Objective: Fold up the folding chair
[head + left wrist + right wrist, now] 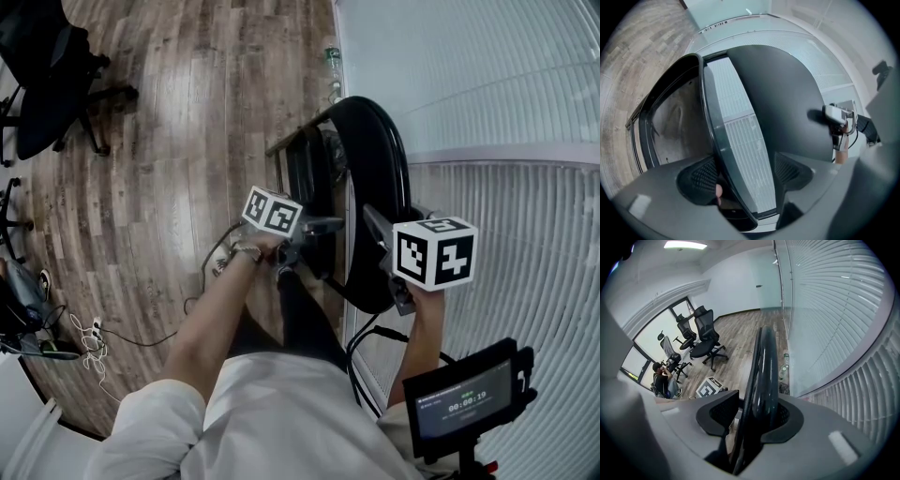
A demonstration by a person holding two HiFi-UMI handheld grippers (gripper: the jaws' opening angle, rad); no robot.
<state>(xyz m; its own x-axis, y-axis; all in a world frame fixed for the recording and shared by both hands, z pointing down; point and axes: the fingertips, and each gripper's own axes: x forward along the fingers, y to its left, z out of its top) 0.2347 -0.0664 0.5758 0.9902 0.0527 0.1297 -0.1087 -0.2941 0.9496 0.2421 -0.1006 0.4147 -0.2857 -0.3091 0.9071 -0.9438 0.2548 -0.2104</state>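
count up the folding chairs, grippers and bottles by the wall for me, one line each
folding chair: 1
grippers: 2 (left gripper, right gripper)
bottles: 2
total: 5

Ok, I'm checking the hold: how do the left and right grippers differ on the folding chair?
The left gripper stands wide open, the folding chair's thin frame tube beside one pad with a gap to the other; the right gripper is closed on its thick edge. Left is on the chair's room side, right on the side by the wall. Both are at the same chair.
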